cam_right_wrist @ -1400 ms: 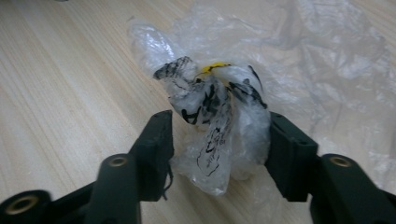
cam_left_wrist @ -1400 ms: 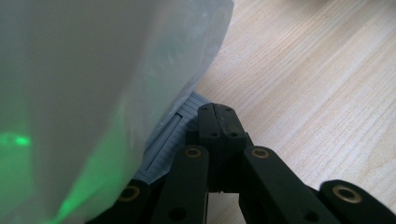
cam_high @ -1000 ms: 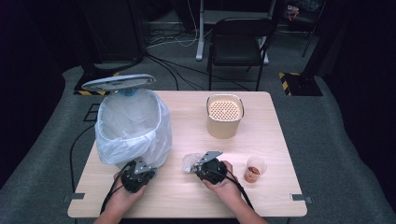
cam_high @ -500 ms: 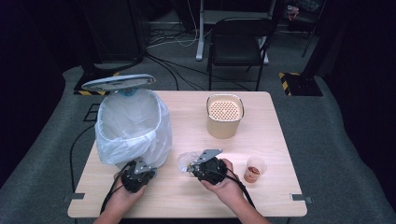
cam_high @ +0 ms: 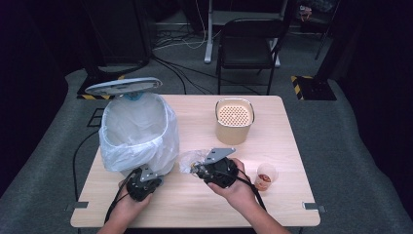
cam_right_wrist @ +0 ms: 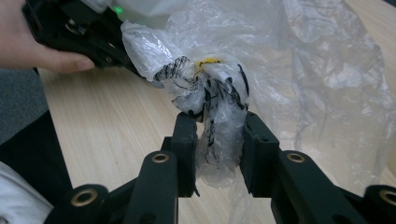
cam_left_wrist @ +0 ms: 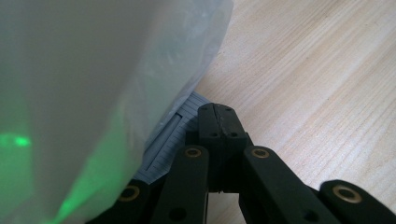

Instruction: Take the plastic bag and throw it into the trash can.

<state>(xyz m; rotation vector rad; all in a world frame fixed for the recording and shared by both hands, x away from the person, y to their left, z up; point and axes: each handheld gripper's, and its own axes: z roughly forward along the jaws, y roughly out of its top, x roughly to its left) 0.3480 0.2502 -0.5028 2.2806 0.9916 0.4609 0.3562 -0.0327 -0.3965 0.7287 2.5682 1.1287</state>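
Crumpled clear plastic wrapper [cam_right_wrist: 210,100], black print: sitting between jaws of right gripper [cam_high: 197,168], pinched, just right of lined bin [cam_high: 139,131]. Right hand [cam_high: 238,187] gripping tool from behind, pointing it toward bin. Left gripper [cam_left_wrist: 217,116]: jaws pressed together, holding nothing, tips resting at bin base.

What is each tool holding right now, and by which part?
The right tool pinches the crumpled clear plastic wrapper by its bunched, black-printed end. The left tool is shut on nothing, beside the bin's base.
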